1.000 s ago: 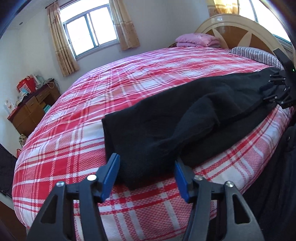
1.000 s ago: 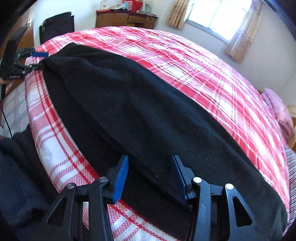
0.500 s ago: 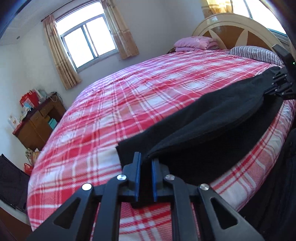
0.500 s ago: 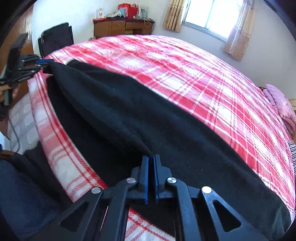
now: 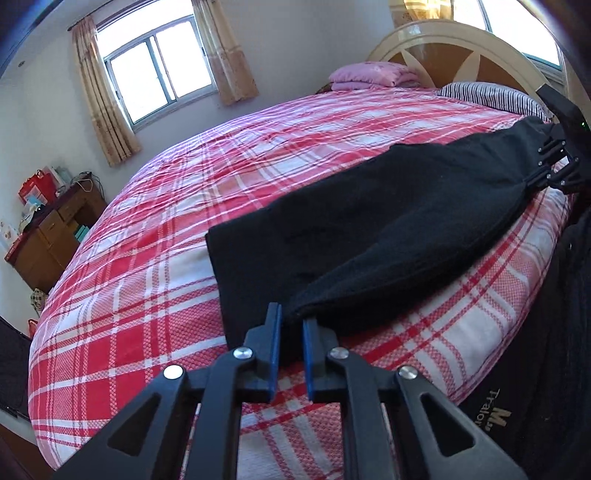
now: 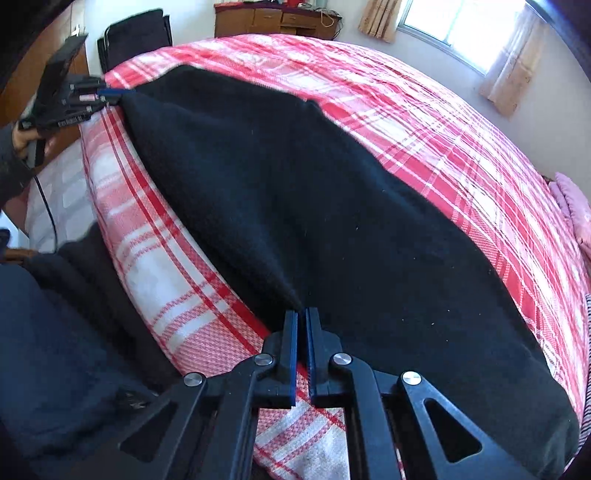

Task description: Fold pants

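Note:
Black fleece pants (image 5: 388,221) lie along the near edge of a bed with a red and white plaid cover (image 5: 155,266). My left gripper (image 5: 291,321) is shut on the near corner of the pants at one end, and the fabric edge rises from the cover into its blue pads. In the right wrist view the pants (image 6: 314,206) fill the middle, and my right gripper (image 6: 300,321) is shut on their near edge at the other end. Each gripper shows far off in the other's view: right gripper (image 5: 554,162), left gripper (image 6: 92,98).
A wooden headboard (image 5: 461,48), a striped pillow (image 5: 491,96) and a folded pink blanket (image 5: 373,74) are at the bed's head. A wooden dresser (image 5: 48,236) stands by the curtained window (image 5: 159,70). A dark chair (image 6: 133,33) sits beyond the foot. The person's dark clothing (image 6: 55,350) is beside the bed edge.
Both grippers went from open around the pants' near edge to shut on it. The gripped edge has lifted slightly and the fabric is drawn taut between the two grippers.

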{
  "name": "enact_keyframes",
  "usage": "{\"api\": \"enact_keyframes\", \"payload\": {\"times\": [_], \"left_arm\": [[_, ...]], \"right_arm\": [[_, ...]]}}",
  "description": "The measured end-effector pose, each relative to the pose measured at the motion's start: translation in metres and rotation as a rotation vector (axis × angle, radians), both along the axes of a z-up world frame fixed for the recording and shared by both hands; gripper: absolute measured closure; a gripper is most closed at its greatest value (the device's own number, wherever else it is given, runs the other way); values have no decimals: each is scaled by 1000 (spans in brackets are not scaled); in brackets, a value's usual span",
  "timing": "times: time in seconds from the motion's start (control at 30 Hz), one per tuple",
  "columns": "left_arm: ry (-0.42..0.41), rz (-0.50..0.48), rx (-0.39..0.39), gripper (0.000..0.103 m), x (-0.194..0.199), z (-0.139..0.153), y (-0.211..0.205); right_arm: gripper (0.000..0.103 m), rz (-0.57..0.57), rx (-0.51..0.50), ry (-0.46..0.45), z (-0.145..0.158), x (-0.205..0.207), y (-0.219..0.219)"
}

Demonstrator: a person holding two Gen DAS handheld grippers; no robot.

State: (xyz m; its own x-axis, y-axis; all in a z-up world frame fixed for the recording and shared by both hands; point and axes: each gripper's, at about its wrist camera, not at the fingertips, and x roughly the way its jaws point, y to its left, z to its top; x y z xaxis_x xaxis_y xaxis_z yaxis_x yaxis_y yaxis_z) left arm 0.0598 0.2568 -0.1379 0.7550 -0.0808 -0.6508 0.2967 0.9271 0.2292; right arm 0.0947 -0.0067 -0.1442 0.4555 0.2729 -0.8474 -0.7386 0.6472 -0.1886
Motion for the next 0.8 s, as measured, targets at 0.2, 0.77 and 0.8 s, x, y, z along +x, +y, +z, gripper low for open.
{"api": "enact_keyframes", "payload": {"times": [0.2, 0.77, 0.8], "left_arm": [[-1, -8, -34, 86, -3, -2, 4], [-94, -76, -71, 40, -6, 54, -39], [-87, -102, -80, 40, 1, 56, -56]], "right_arm": [[99, -24, -26, 4, -12, 2, -2], [36, -342, 194, -77, 47, -2, -129], [36, -383, 208, -95, 53, -1, -144]]}}
